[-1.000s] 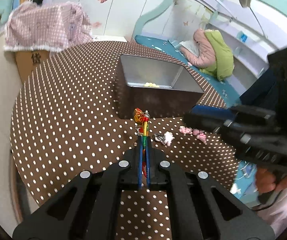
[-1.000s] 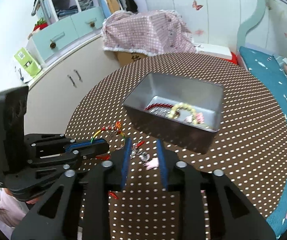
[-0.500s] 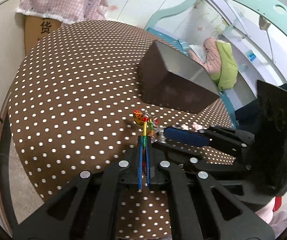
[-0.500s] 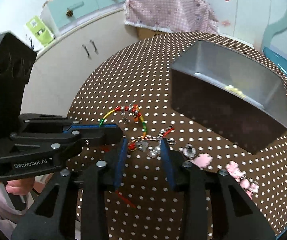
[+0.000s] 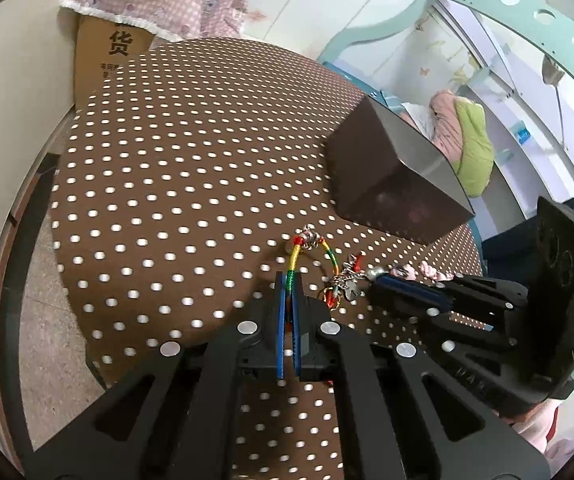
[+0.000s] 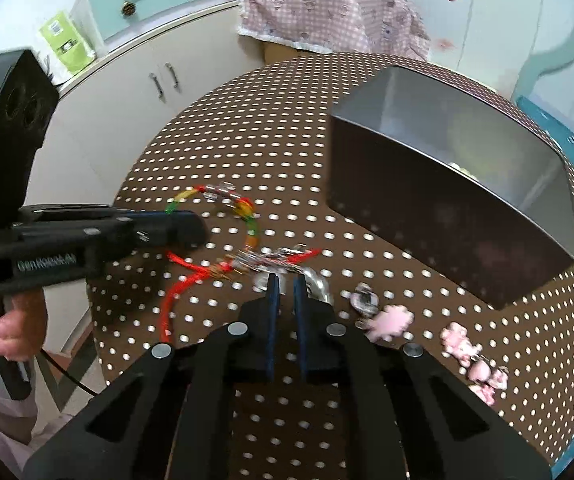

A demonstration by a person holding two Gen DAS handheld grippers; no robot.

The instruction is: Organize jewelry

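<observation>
Left hand-held gripper [image 5: 289, 280] pinches the rainbow cord bracelet [image 5: 329, 257], right hand-held gripper [image 6: 285, 280] (fully closed) grips silver charms [image 6: 283, 262]; separate them slowly.

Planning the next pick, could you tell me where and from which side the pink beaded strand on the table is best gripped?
Grip the pink beaded strand at its middle, from above, straddling it crosswise: it lies flat and stretched out on the dotted tablecloth, seemingly clear of the tangled cords.
</observation>
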